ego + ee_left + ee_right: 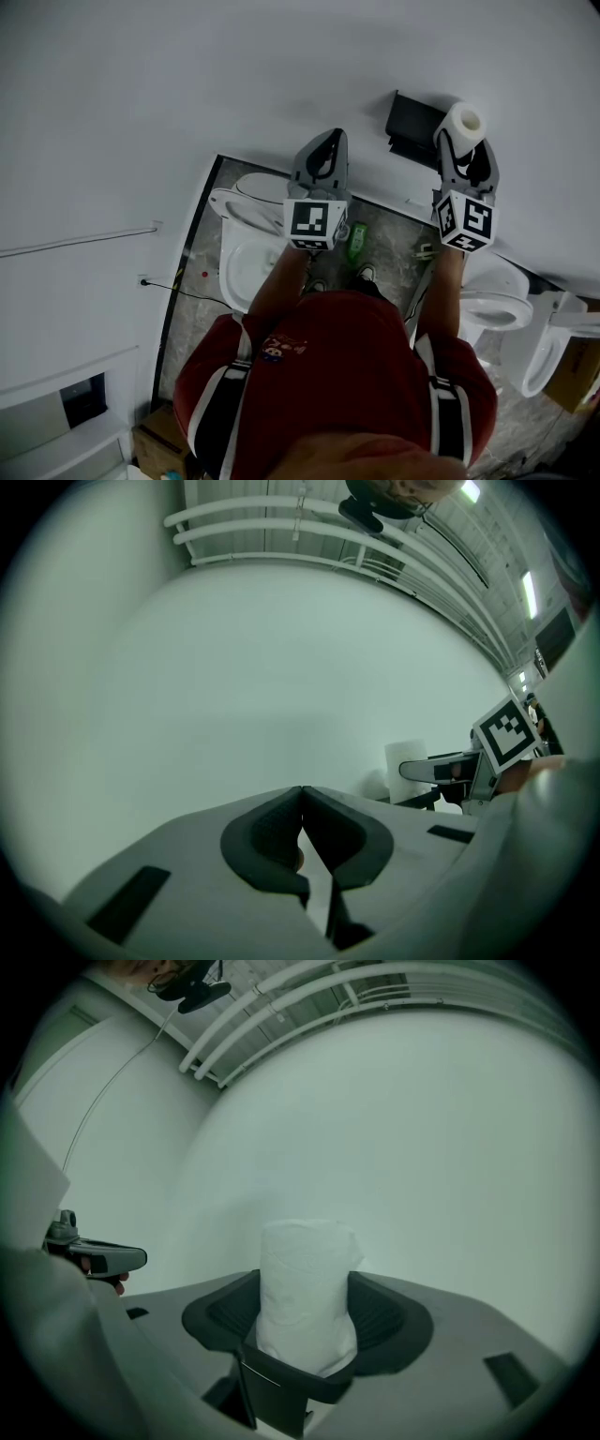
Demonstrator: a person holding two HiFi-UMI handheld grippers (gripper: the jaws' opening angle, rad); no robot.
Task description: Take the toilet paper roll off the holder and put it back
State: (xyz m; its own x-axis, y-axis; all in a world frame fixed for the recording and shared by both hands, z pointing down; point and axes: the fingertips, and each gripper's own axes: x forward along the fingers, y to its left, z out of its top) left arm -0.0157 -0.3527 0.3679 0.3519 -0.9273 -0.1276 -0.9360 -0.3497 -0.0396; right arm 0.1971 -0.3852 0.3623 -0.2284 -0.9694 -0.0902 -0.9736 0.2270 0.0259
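Note:
The white toilet paper roll (465,121) stands upright between the jaws of my right gripper (464,141), which is shut on it close to the white wall. In the right gripper view the roll (307,1288) fills the gap and both dark pads (380,1312) press its sides. The black holder (411,126) hangs on the wall just left of the roll, apart from it. My left gripper (332,137) is further left, shut with nothing in it; its tips (302,790) meet. From the left gripper view, the roll (405,759) and right gripper (441,769) show at the right.
Below me a white toilet (242,258) stands at the left and another (494,302) at the right, with a third white fixture (544,352) beyond. A green bottle (357,242) lies on the grey floor by my feet. Cardboard boxes (157,439) sit at the lower left.

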